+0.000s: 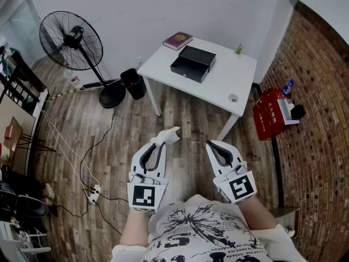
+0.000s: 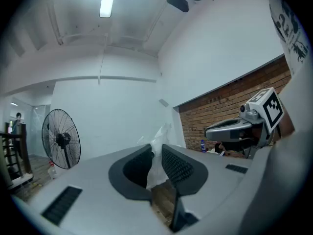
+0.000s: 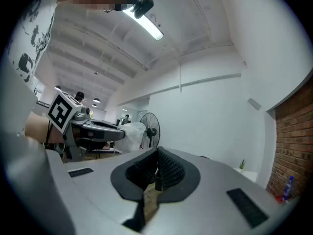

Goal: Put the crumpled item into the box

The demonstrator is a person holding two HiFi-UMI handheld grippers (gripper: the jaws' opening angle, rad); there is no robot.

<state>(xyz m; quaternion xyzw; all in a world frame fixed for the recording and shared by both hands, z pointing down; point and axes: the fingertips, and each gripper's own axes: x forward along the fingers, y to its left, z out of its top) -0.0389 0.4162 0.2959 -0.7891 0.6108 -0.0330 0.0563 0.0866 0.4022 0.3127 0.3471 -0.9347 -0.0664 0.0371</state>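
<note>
Crumpled item [image 1: 167, 136] pinched in the left gripper [image 1: 163, 141], well apart from the box [image 1: 192, 63].
The black box sits on a white table [image 1: 232, 78] near a red book [image 1: 177, 40]; its inside cannot be made out. Around it are a wood floor [image 1: 185, 119], a brick wall [image 1: 322, 146], a fan [image 1: 71, 40] and a bin [image 1: 132, 82]. The left jaws clamp the white item above the floor. The right gripper [image 1: 210, 144] is closed and empty.

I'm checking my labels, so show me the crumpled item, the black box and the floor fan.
crumpled item [image 1: 167, 136], head view, on its white bulging middle.
black box [image 1: 196, 56], head view, on its top face.
floor fan [image 1: 71, 40], head view, on the hub of its cage.
</note>
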